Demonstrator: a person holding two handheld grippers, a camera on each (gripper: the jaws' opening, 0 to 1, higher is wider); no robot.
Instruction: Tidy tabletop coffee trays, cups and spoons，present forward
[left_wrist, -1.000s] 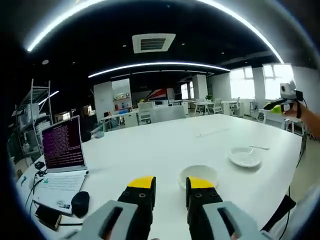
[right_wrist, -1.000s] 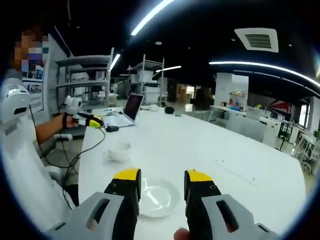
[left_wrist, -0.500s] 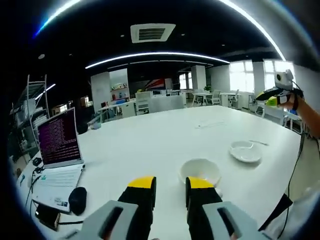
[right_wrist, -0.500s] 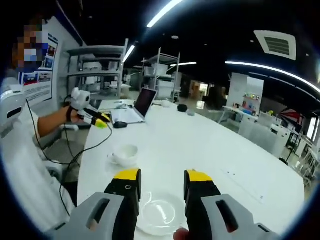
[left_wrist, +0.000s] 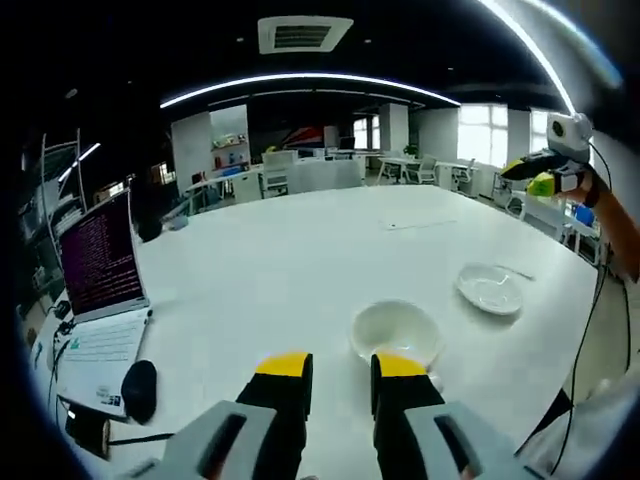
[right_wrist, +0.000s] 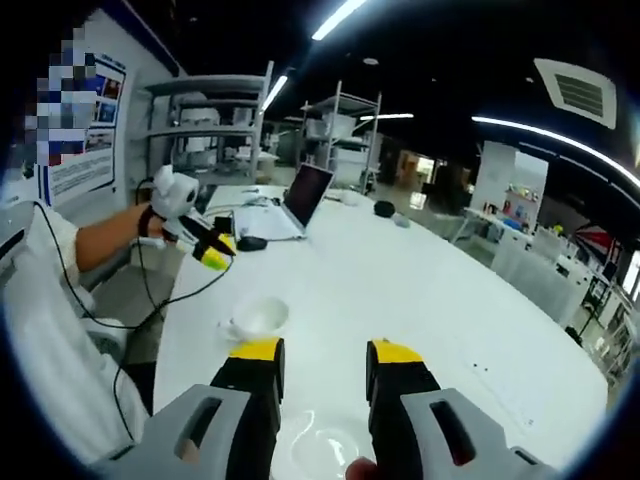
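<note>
Both grippers have dipped toward the white table (left_wrist: 280, 260), each closing on its own piece of crockery.

Left gripper (left_wrist: 335, 366) hangs with jaws parted and empty; the cup (left_wrist: 395, 332) sits just beyond its right jaw tip, slightly right of centre. The saucer (left_wrist: 490, 290), with a spoon (left_wrist: 518, 271) at its far edge, lies further right, well apart from the cup. Right gripper (right_wrist: 318, 355), jaws also parted and empty, is over the saucer, directly between and below its jaws. Judging by nearness, the left takes the cup and the right takes the saucer.
</note>
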